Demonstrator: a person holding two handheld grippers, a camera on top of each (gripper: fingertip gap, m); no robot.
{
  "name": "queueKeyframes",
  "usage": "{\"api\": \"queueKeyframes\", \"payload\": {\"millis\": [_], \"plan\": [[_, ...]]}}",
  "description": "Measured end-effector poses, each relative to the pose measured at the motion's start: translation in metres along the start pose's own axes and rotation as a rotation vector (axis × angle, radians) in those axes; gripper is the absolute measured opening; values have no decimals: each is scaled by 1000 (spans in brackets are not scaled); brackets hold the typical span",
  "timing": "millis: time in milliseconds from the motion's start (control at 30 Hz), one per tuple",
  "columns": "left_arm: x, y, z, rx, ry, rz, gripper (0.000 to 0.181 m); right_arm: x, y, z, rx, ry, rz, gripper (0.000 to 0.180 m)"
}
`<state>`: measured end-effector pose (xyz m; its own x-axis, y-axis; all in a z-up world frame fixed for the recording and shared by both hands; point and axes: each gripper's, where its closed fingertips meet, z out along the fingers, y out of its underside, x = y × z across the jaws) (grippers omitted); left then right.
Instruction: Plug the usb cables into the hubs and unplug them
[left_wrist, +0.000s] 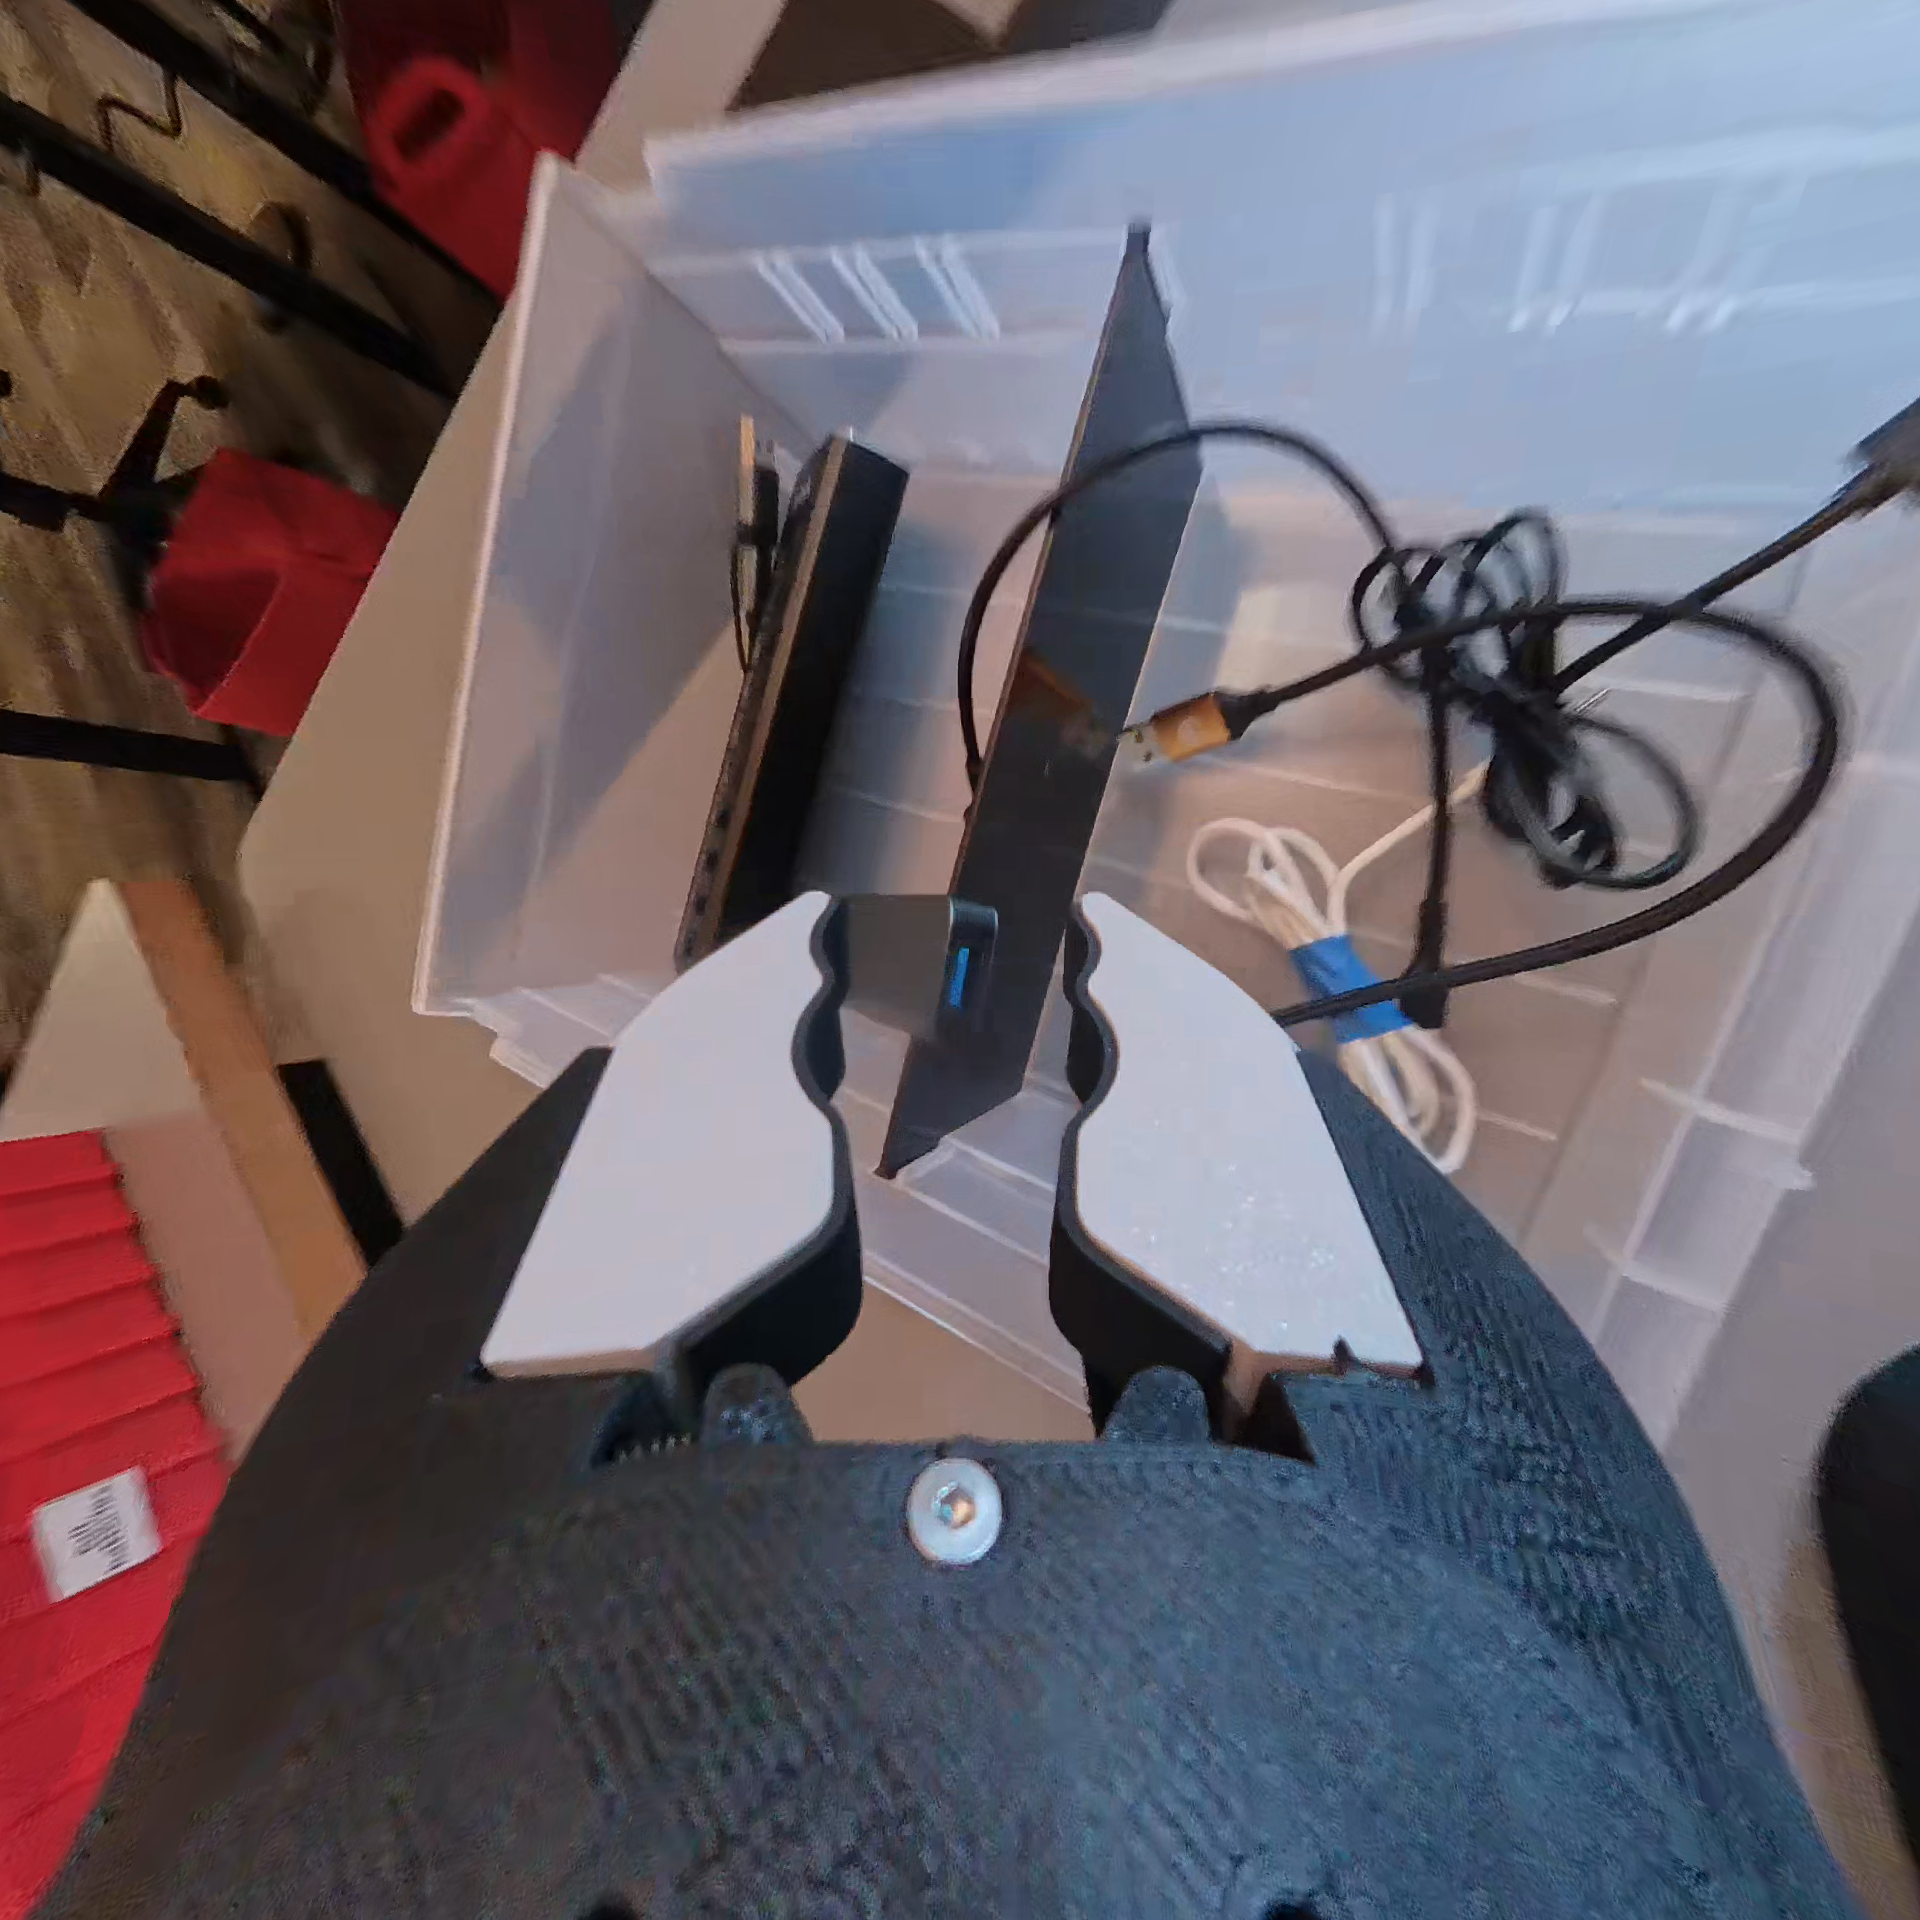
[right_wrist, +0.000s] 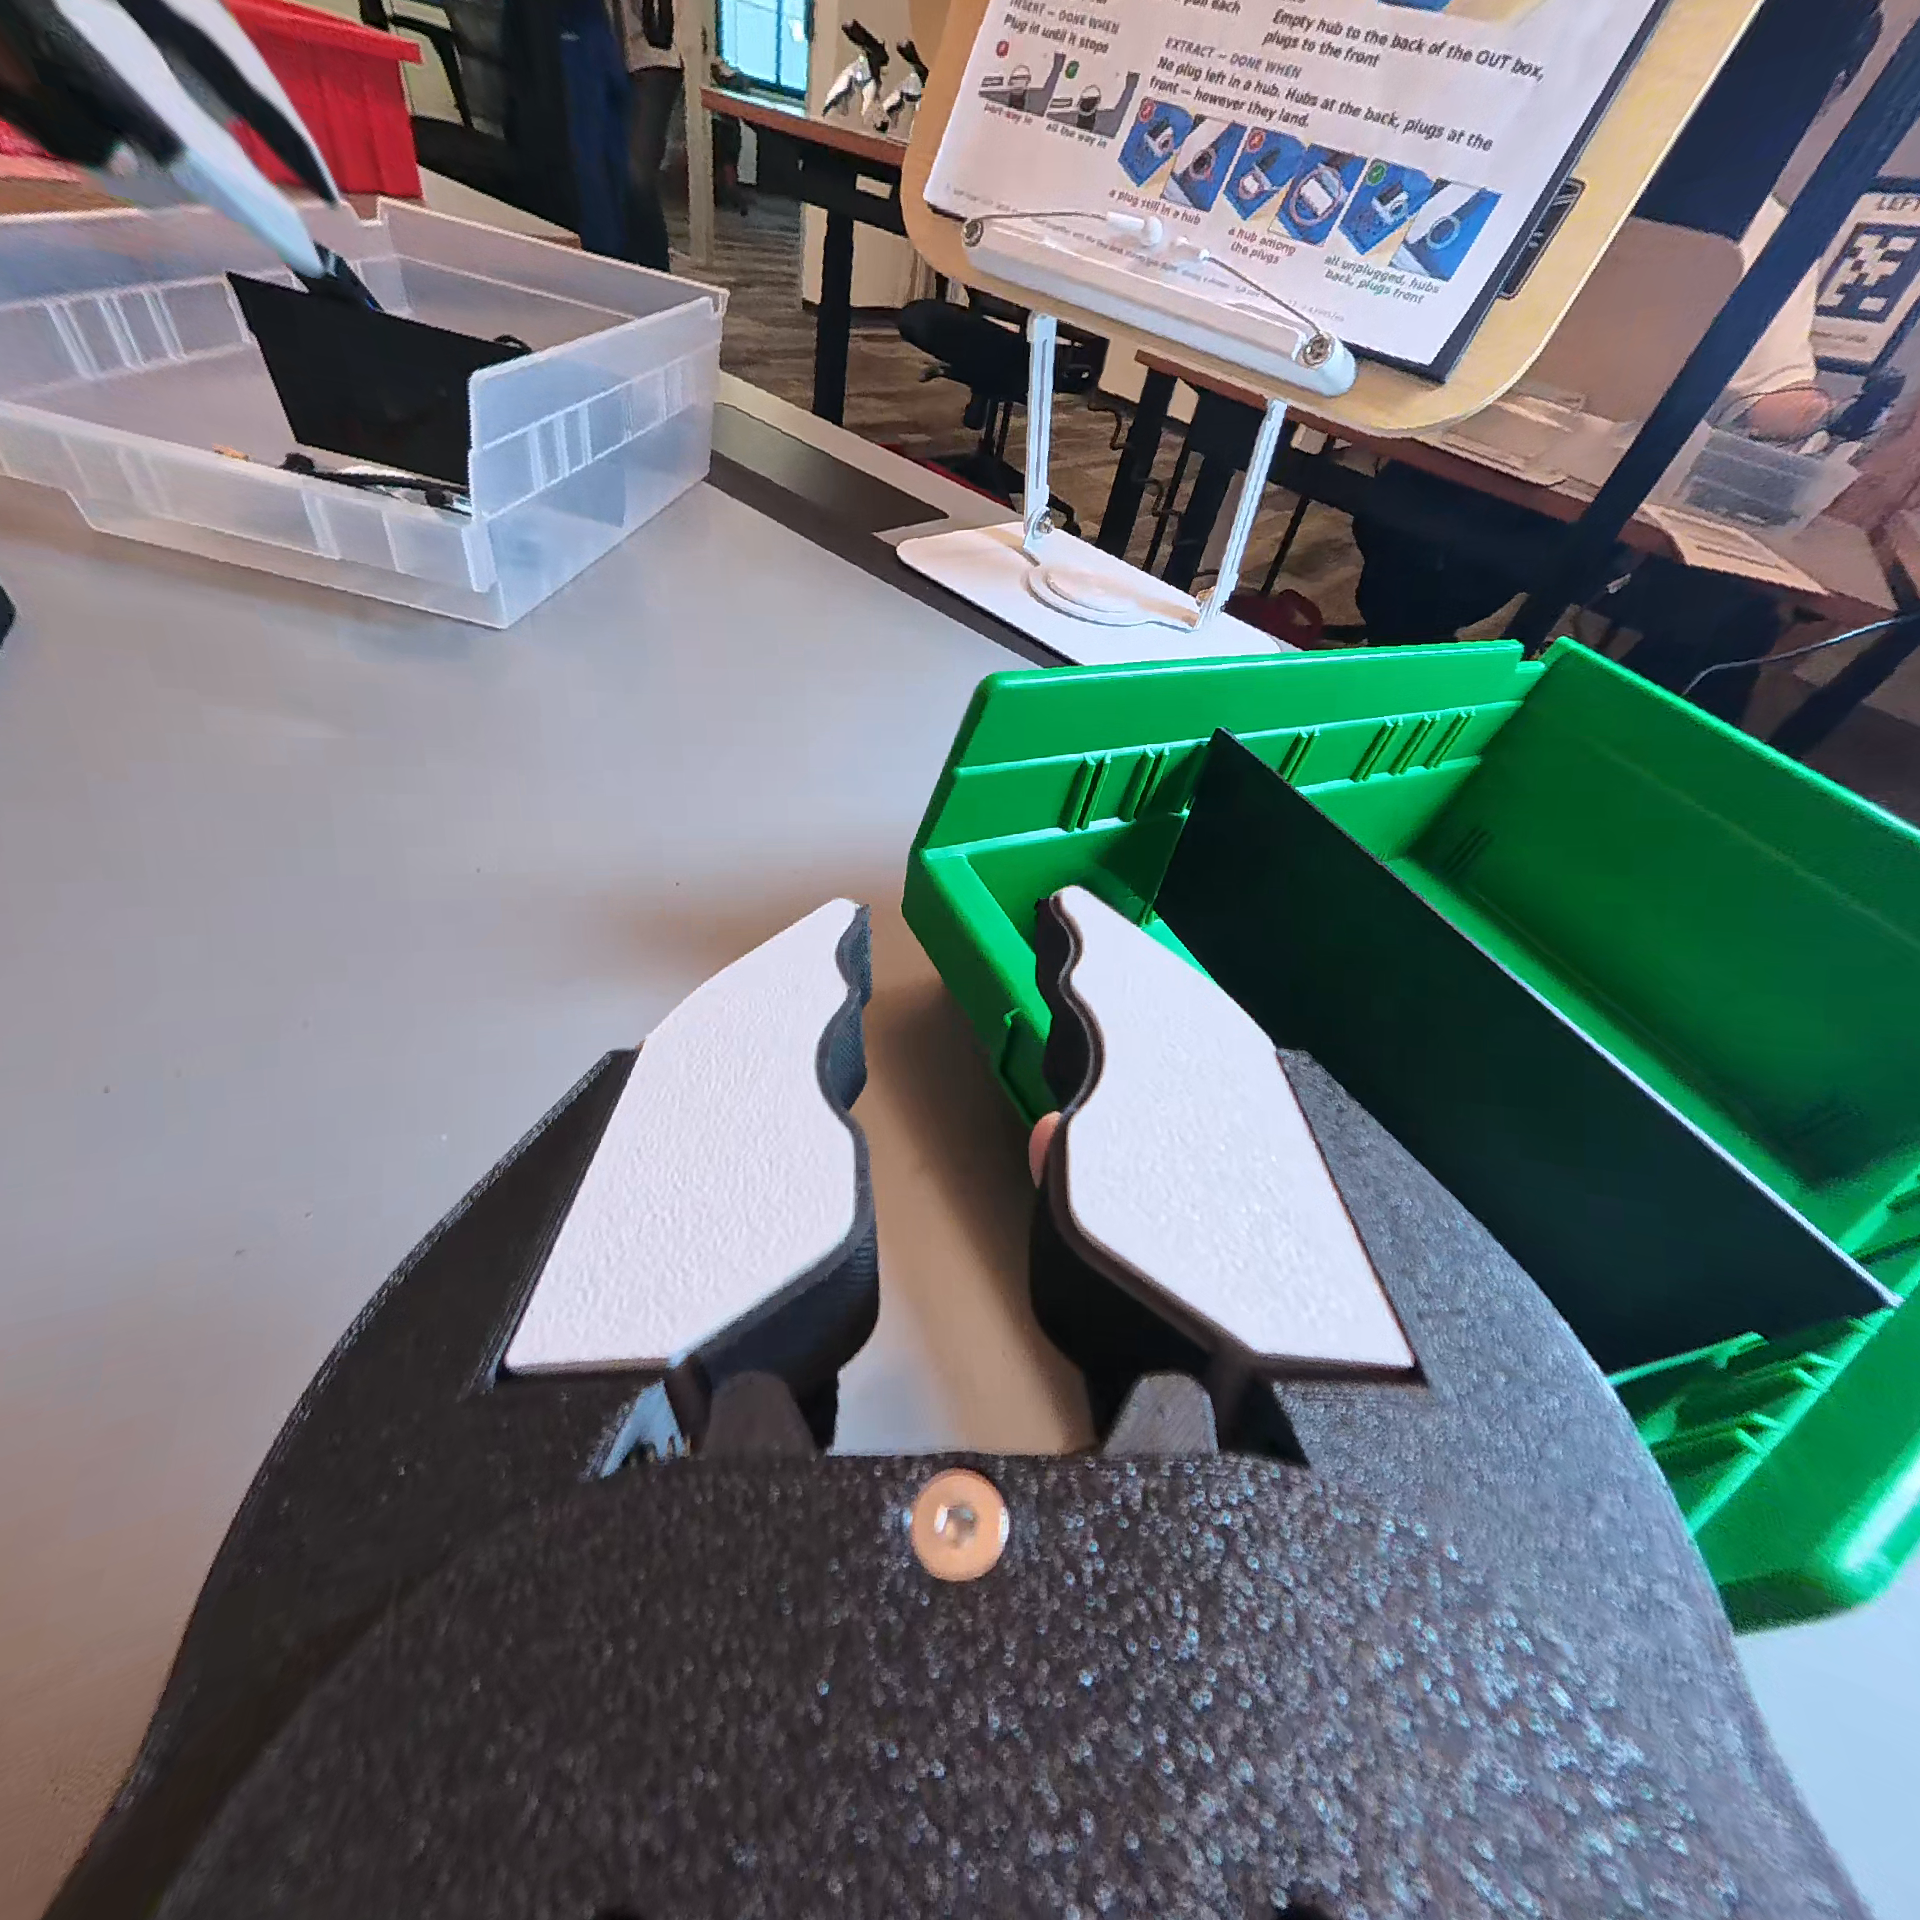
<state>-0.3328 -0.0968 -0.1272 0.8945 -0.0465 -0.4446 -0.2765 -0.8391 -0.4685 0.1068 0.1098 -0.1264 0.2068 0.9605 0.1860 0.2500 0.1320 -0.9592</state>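
Note:
In the left wrist view my left gripper is open over a clear bin split by a black divider. A small grey hub with a blue port sits between the fingertips, close to the left finger; the right finger is apart from it. A black hub leans in the left compartment. The right compartment holds a black cable with a gold USB plug, a black cable bundle and a white cable. My right gripper is open and empty over the grey table.
A green bin with a black divider stands just right of my right gripper. The clear bin is at the far left, with the left gripper over it. An instruction sheet on a stand stands behind. Red bins are off the table. Some 50 cm of space lies between my two pairs of fingers.

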Motion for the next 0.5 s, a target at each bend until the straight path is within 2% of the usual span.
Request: {"api": "queueKeyframes", "payload": {"millis": [67, 133, 300, 500], "plan": [[-3, 11, 8, -63, -59, 70, 33, 0, -1, 0, 6, -7, 15, 30], [-4, 16, 11, -87, -107, 129, 16, -1, 2, 1, -1, -13, 19, 29], [-15, 13, 1, -92, -245, 266, 11, -6, 6, 4, -23, -16, -10, 27], [-23, -18, -43, 65, -296, 286, 14, -11, 5, 5, -17, -24, -24, 26]]}}
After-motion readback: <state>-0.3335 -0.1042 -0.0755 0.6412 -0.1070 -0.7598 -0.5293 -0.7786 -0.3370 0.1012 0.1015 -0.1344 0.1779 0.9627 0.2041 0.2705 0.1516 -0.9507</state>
